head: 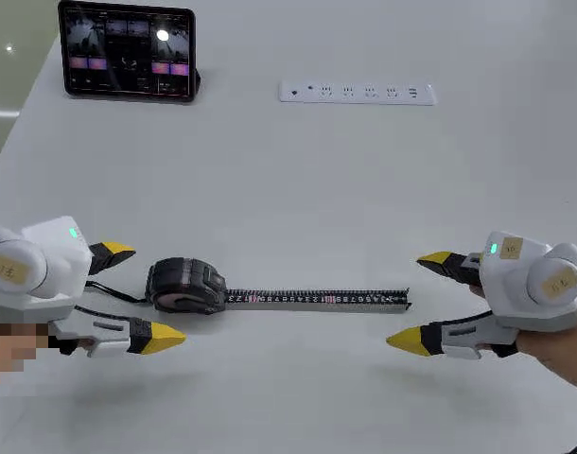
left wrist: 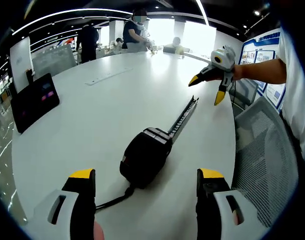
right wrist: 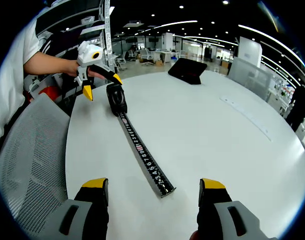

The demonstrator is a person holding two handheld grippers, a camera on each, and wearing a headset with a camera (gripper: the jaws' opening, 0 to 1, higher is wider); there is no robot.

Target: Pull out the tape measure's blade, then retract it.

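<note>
Left claw (head: 157,293) gapes wide behind the tape measure (head: 184,286). Right claw (head: 406,298) is wide too, empty, by the drawn-out blade's (head: 317,300) tip on the table (head: 317,189).

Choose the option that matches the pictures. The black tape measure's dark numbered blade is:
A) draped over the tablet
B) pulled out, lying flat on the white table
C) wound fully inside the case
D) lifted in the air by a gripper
B: the dark numbered blade stretches out from the black tape measure case and lies flat on the white table.
</note>
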